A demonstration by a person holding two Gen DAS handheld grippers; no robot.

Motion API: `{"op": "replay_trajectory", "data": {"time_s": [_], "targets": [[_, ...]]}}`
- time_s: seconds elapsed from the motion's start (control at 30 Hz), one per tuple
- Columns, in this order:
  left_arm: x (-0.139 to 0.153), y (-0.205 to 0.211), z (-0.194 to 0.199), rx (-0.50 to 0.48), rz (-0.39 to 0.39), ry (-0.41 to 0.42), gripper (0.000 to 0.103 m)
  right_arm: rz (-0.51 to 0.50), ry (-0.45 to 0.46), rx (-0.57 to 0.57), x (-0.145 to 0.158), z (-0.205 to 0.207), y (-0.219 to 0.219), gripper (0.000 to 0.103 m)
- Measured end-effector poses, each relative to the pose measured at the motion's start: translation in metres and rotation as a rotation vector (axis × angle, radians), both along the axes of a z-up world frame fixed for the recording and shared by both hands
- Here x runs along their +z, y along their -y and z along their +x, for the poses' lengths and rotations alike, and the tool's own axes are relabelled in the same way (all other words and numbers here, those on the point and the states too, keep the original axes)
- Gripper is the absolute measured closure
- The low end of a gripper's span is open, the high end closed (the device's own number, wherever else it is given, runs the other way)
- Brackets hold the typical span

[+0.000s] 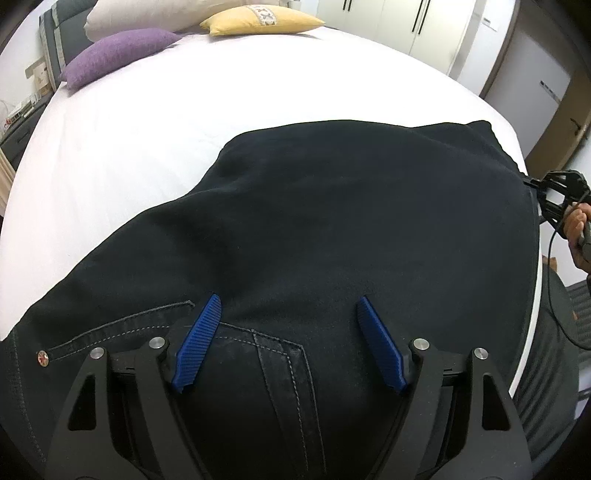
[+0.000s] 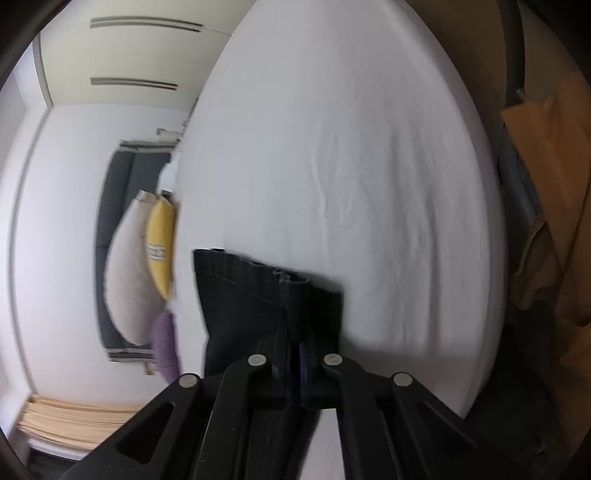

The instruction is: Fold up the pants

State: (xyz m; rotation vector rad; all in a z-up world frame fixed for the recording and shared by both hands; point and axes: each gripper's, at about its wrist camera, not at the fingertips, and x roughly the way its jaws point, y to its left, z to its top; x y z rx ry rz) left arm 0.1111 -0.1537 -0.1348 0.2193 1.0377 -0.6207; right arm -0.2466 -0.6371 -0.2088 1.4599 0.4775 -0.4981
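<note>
Lay spread across the near part of the white bed (image 1: 147, 147), the dark jeans (image 1: 332, 221), with left tongs (image 1: 290, 341) released above the pocket end to pin it, right tongs (image 2: 301, 363) clenched on the hem (image 2: 258, 280), likely for folding over.

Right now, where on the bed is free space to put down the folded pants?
Free: the white sheet between the pants and the pillows, and beyond the hem held by the right claw. Crowded: the headboard end, with purple pillow, yellow pillow and beige pillow.
</note>
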Motion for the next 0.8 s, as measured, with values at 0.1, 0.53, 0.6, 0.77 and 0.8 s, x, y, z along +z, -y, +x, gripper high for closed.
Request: {"op": "replay_trajectory", "data": {"time_s": [0.1,0.53,0.6,0.77,0.8], "targets": [[-0.001,0.000,0.000,0.010,-0.013,0.003,0.027,-0.043,-0.037,0.005,0.013,-0.006,-0.002,0.094],[-0.004,-0.011,-0.014,0.016,-0.015,0.033,0.025,-0.051,0.042,0.374,0.063,0.018,-0.093,0.053],[-0.004,-0.012,-0.014,0.017,-0.017,0.032,0.025,0.045,0.048,0.438,0.046,0.031,-0.116,0.055],[-0.002,-0.014,-0.017,0.019,-0.022,0.033,0.025,0.121,-0.006,0.458,0.022,0.046,-0.133,0.065],[-0.002,-0.015,-0.017,0.020,-0.024,0.033,0.025,0.120,-0.014,0.460,0.021,0.047,-0.133,0.065]]}}
